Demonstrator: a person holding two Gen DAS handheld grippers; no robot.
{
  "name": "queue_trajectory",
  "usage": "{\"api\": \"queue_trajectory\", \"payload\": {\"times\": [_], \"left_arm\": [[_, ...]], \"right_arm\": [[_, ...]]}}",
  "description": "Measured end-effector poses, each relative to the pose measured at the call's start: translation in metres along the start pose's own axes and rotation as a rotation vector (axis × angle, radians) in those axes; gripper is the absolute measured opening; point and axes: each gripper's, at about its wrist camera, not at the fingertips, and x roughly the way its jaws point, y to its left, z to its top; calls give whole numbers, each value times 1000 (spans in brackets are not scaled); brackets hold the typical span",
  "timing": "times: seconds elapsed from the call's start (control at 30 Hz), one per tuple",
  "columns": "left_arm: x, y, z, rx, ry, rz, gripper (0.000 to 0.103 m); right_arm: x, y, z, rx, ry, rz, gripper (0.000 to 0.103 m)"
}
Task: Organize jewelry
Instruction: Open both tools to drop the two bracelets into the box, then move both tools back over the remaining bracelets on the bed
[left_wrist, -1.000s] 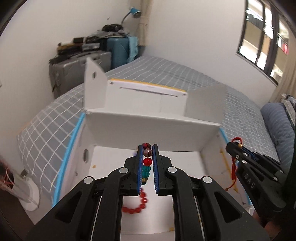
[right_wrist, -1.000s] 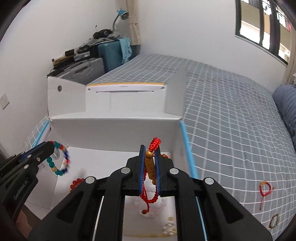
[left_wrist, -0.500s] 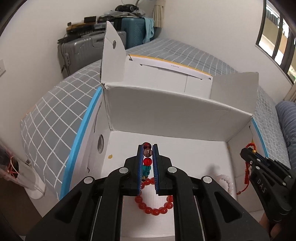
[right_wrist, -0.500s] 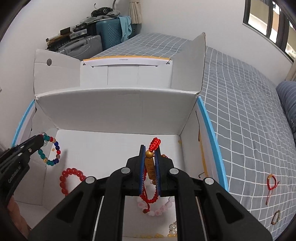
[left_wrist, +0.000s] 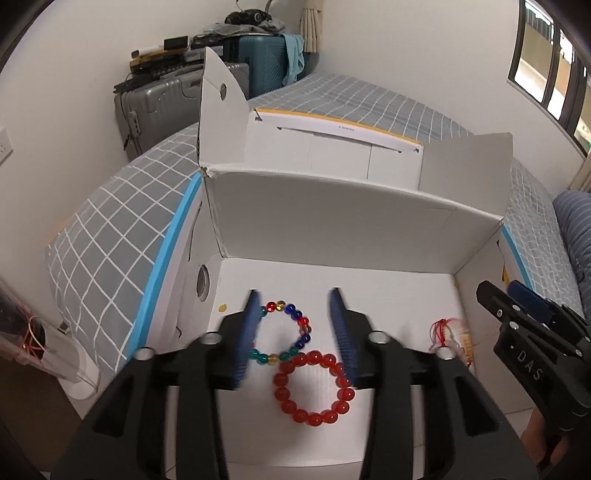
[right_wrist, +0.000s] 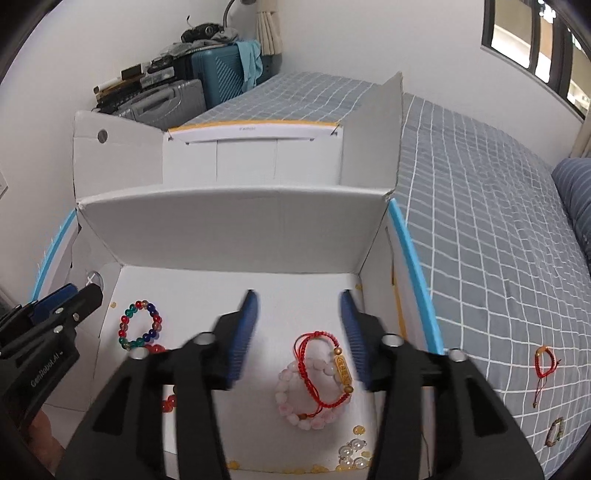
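Note:
An open white cardboard box sits on the bed. My left gripper is open and empty above the box floor. Below it lies a multicoloured bead bracelet, touching a red bead bracelet. My right gripper is open and empty. Below it a red cord bracelet with a gold charm lies over a pink bead bracelet. The right gripper also shows at the right edge of the left wrist view.
Small pale beads lie at the box's front right corner. On the grey checked bedspread, right of the box, lie a red cord bracelet and a small gold-toned piece. Suitcases stand by the far wall.
Both grippers opened inside the box. The multicoloured bracelet dropped from the left one and the red cord bracelet dropped from the right one onto the box floor.

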Motion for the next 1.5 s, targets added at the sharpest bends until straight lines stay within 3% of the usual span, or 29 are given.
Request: {"api": "queue_trajectory", "payload": {"times": [0.03, 0.17, 0.33, 0.63, 0.87, 1.17, 1.5], "left_arm": [[-2, 0, 1, -10, -12, -2, 58], [-8, -4, 3, -21, -33, -19, 65], [-15, -15, 6, -38, -69, -27, 83], [-30, -51, 6, -5, -109, -40, 95], [-40, -87, 2, 7, -121, -133, 97], [-54, -167, -19, 106, -112, -269, 97], [-69, -246, -62, 260, -109, -324, 97]], "right_arm": [[-2, -1, 0, 1, -10, -5, 57], [-15, -7, 2, 6, -71, -27, 71], [-24, -17, 3, 1, -96, -11, 82], [-42, -50, 0, 26, -128, -34, 91], [-62, -99, -17, 22, -145, -136, 94], [-73, -191, -52, 107, -96, -234, 94], [-101, -276, -103, 183, -53, -300, 94]]}}
